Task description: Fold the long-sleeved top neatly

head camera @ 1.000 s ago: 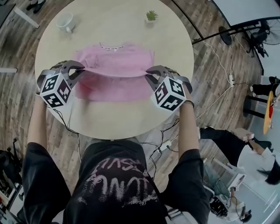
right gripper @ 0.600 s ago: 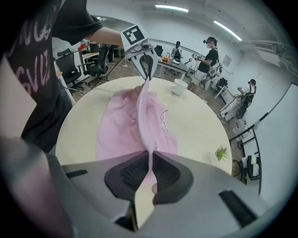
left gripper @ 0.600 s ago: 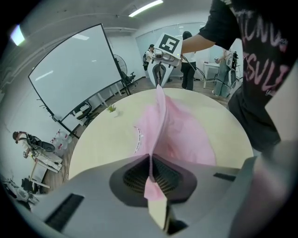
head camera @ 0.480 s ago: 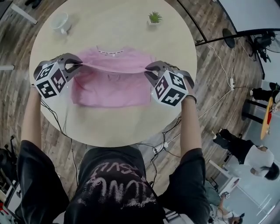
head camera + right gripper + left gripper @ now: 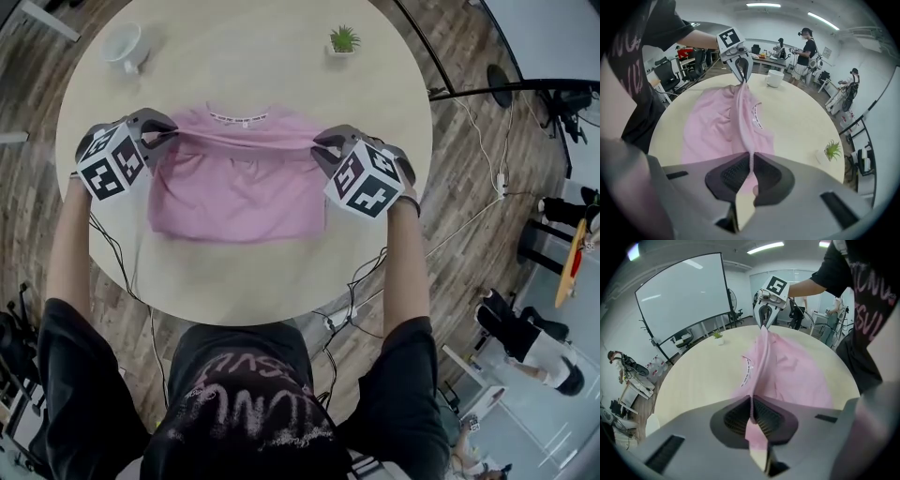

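Fold of pink long-sleeved top [image 5: 239, 183] held taut between two grippers over a round table [image 5: 234, 277].
Jaws of the left gripper [image 5: 164, 141] are clamped on the fabric at the garment's left edge; jaws of the right gripper [image 5: 323, 150] are clamped likewise at its right edge; a tight ridge of cloth runs between them, raised just below the collar [image 5: 239, 117]; the rest of the top lies on the table near its middle, collar toward the far side; the sleeves are probably tucked within the folds, though no view shows them clearly; a white cup [image 5: 125, 45] and a small potted plant [image 5: 344, 41] stand well apart near the far rim.
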{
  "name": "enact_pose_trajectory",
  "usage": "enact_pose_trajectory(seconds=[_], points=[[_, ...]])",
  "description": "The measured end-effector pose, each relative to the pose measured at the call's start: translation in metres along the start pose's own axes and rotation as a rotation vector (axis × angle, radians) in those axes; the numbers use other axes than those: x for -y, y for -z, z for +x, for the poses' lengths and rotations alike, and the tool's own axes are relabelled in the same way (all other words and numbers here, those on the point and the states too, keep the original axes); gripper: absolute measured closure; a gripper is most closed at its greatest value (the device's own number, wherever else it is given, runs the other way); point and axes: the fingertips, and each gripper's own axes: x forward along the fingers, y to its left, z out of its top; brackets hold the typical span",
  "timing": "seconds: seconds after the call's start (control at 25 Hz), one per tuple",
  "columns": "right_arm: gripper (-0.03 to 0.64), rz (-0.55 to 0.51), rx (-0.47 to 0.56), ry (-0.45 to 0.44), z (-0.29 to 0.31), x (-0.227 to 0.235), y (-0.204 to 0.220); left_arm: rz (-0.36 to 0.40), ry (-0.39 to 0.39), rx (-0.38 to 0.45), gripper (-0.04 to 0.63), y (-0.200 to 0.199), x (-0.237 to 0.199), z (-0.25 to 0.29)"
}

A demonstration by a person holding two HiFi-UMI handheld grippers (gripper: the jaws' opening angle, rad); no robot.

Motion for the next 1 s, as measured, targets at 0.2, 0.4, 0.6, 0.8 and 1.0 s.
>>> enact_pose_trajectory(seconds=[0.2, 0.4, 0.6, 0.8, 1.0], points=[[0.58, -0.002, -0.003, -0.004, 0.014, 0.008, 0.003, -0.026, 0.001, -0.008, 0.566, 0.008, -0.006, 0.012], [0.571, -0.004, 0.004, 0.032, 0.026, 0.015, 0.006, -0.037, -0.01, -0.018, 0.563, 0.016, -0.009, 0.022], [0.572, 0.006, 0.031, 0.079, 0.033, 0.022, 0.007, -0.04, -0.044, -0.024, 0.554, 0.02, -0.015, 0.029], [0.551, 0.038, 0.066, 0.139, 0.034, 0.031, 0.007, -0.052, -0.099, -0.016, 0.528, 0.021, -0.025, 0.03], [0.538, 0.06, 0.116, 0.227, 0.033, 0.044, 0.005, -0.075, -0.188, 0.002, 0.522, 0.02, -0.037, 0.027]])
